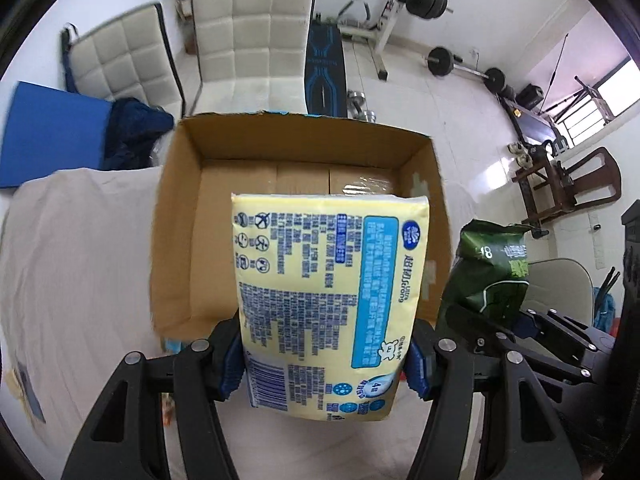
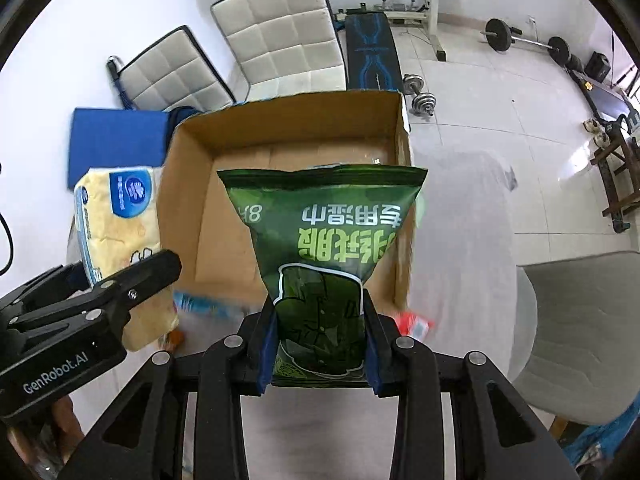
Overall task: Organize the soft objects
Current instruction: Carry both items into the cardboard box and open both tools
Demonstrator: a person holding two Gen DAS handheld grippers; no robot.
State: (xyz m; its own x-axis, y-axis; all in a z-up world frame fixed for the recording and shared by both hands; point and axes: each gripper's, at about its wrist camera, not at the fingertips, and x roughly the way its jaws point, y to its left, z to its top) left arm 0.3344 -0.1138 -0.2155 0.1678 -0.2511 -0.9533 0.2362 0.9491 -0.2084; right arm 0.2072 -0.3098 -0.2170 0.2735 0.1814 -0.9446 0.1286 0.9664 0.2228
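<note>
My left gripper point(image 1: 325, 360) is shut on a yellow tissue pack point(image 1: 328, 300) with blue print and holds it up at the near edge of an open cardboard box point(image 1: 180, 216). My right gripper point(image 2: 320, 344) is shut on a green wet-wipes pack point(image 2: 324, 236) and holds it over the near edge of the same box point(image 2: 192, 184). The box floor in view is bare. The green pack point(image 1: 488, 268) shows at the right of the left wrist view. The yellow pack point(image 2: 116, 232) shows at the left of the right wrist view.
The box stands on a table with a pale cloth point(image 1: 80, 260). Small packets lie by the box's near wall: a blue-white one point(image 2: 204, 304) and a red one point(image 2: 416, 324). Two white padded chairs point(image 1: 256, 36) and a blue mat point(image 1: 52, 132) stand behind. A grey chair point(image 2: 580, 332) is at the right.
</note>
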